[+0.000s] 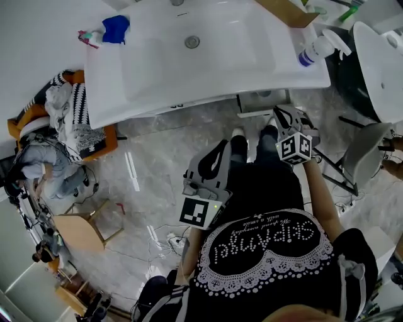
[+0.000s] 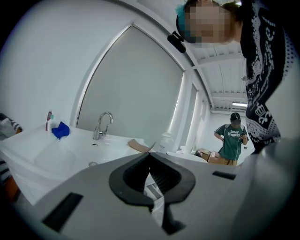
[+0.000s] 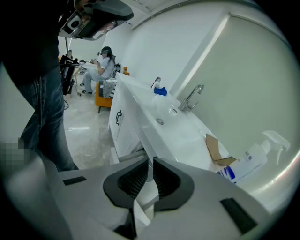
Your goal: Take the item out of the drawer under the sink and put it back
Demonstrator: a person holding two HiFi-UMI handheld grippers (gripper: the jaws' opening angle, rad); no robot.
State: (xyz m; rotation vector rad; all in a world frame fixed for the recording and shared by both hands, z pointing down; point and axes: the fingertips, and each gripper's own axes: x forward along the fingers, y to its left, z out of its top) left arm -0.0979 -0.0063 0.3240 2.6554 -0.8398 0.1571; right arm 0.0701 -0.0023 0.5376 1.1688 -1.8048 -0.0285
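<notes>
The white sink counter (image 1: 157, 94) fills the top of the head view, with its drain (image 1: 192, 42) in the bowl. Under its front edge at the right a grey drawer (image 1: 263, 100) sticks out a little; I see no item in it. My right gripper (image 1: 278, 113) hangs just in front of that drawer, pointing down at it, shut and holding nothing. In the right gripper view its jaws (image 3: 151, 161) aim along the counter edge. My left gripper (image 1: 219, 149) is held near my legs, shut and empty, and in its own view (image 2: 150, 157) it faces the faucet (image 2: 101, 125).
On the counter lie a blue cloth (image 1: 116, 28), a cardboard piece (image 1: 286, 11) and a spray bottle (image 1: 318, 49). An orange chair piled with clothes (image 1: 75, 119) stands at the left. A white basin (image 1: 378, 63) is at the right. A person in green (image 2: 230, 138) stands far off.
</notes>
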